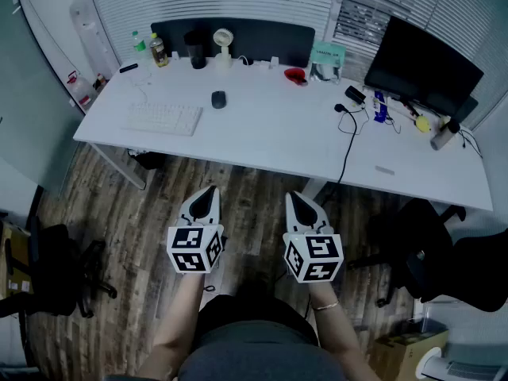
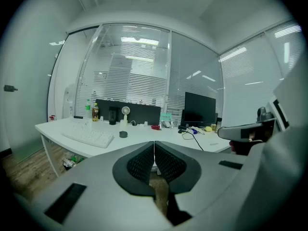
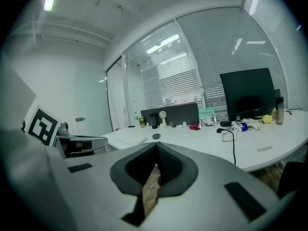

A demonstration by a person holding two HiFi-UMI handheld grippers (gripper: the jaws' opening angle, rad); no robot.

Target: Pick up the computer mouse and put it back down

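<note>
Sitting on the white desk (image 1: 270,133), the computer mouse (image 1: 218,99) lies just right of the keyboard (image 1: 163,119). The left gripper (image 1: 208,194) and right gripper (image 1: 295,202) hover well short of the desk edge, jaws pressed together, empty. By the look of it nothing is begun: reaching, lifting and setting down all remain.

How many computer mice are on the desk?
1: the computer mouse lies on the white desk, just right of the keyboard. A small dark cabled thing near the monitor is too small to identify.
</note>
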